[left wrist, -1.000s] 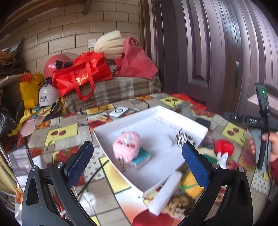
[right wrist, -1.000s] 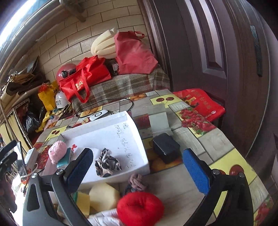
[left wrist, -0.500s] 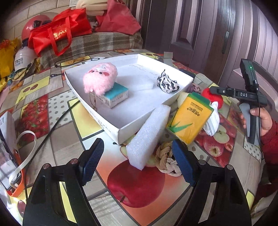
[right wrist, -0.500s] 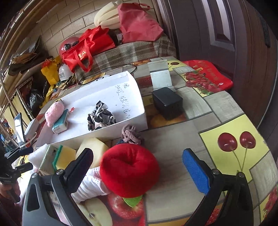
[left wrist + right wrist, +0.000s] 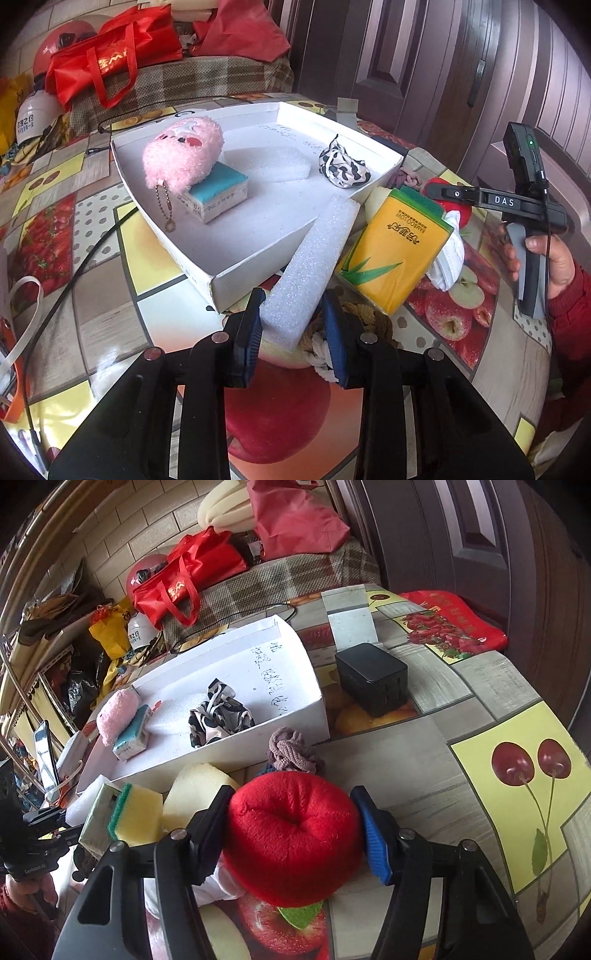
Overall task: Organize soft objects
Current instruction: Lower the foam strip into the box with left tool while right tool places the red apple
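Observation:
My left gripper (image 5: 293,332) is shut on the near end of a long white foam bar (image 5: 314,266) that leans on the front wall of the white box (image 5: 255,266). My right gripper (image 5: 293,830) is shut on a red plush apple (image 5: 291,834) lying on the table. In the box lie a pink plush toy (image 5: 183,155), a teal-topped sponge block (image 5: 218,192), a white foam pad (image 5: 269,162) and a black-and-white cloth (image 5: 343,168).
Beside the box lie a yellow tissue pack (image 5: 399,251), a yellow-green sponge (image 5: 138,812), a pale foam wedge (image 5: 197,794), a mauve knotted scrunchie (image 5: 291,749), white cloth (image 5: 448,258) and a rope knot (image 5: 369,321). A black box (image 5: 373,677) stands right of the white box.
Both grippers have moved down and forward and closed: the left on the foam bar's end, the right on the red plush apple. Both were wide open before.

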A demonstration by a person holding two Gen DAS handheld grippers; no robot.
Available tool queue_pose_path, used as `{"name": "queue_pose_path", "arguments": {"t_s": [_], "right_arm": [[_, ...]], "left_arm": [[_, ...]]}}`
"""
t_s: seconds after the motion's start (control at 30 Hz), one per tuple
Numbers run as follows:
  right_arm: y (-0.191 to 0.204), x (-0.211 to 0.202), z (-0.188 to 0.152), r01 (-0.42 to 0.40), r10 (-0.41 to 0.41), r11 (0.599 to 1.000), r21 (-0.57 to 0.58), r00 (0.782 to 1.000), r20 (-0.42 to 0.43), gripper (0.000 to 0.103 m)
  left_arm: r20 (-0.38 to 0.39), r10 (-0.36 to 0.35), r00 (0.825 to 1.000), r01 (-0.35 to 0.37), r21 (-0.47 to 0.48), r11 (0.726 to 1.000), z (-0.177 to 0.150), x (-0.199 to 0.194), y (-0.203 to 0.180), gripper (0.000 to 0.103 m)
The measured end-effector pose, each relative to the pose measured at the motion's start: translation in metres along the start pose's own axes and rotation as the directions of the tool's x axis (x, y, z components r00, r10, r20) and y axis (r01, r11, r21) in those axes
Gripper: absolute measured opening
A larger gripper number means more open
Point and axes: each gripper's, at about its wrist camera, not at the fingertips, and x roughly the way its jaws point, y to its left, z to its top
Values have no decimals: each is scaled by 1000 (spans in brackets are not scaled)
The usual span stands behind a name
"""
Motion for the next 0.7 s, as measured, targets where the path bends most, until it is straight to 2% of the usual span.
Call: {"name": "queue_pose_path", "arguments": {"t_s": [0.17, 0.23, 0.3, 0.37, 0.5, 0.7], "right_arm": [[-6, -26, 0, -3, 0, 1000, 24, 994, 105, 59], [-6, -36, 1, 3, -8, 999, 34, 990, 139, 59], [-6, -45, 3, 15, -22, 999, 40, 985, 170, 59], [-4, -54, 6, 18, -25, 999, 41, 980, 200, 59], [0, -67, 11, 10, -18, 999, 33, 968, 248, 59], [3, -81, 15, -17, 11, 1000, 17, 958, 287, 59]], "left_arm": [[141, 11, 990, -18, 52, 998, 3, -30, -14, 22], [198, 19, 980, -30, 54, 998, 6, -42, -19, 19], [252, 59, 966, -75, 53, 996, 11, -54, -23, 19], [293, 68, 954, -82, 35, 996, 17, -64, -22, 19], [341, 82, 936, -93, 17, 995, 34, -74, -18, 19], [368, 94, 925, -95, -15, 995, 37, -81, -13, 19]]}}
